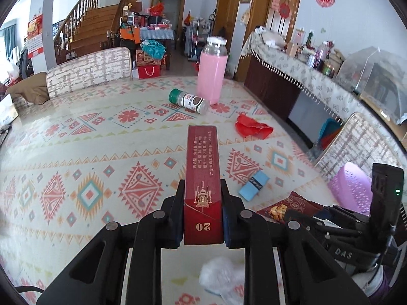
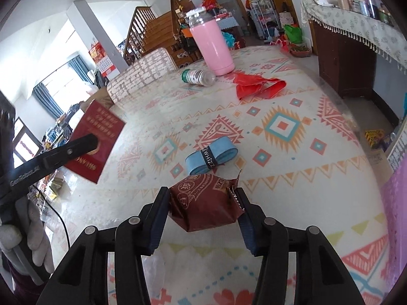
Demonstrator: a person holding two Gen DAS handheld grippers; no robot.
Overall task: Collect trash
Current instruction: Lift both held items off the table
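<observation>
while left gripper [image 1: 203, 213] clamps red box [image 1: 202, 178], right gripper [image 2: 203, 212] pinches brown wrapper [image 2: 203, 203]

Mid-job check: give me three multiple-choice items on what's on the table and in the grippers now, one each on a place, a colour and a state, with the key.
1. Where does the green-capped bottle lie?
A. Beside the pink flask's base
B. On the blue roll
C. In the purple basket

2. What colour is the crumpled bag on the table?
A. Green
B. Red
C. White

3. What is the left gripper doing?
A. Open and holding nothing
B. Shut on a red carton
C. Shut on the flask

Key: 1 A, the bottle lies on its side next to the flask. 2 B, both views show it red. 3 B, the fingers clamp the carton; the right gripper holds a brown snack packet.
</observation>
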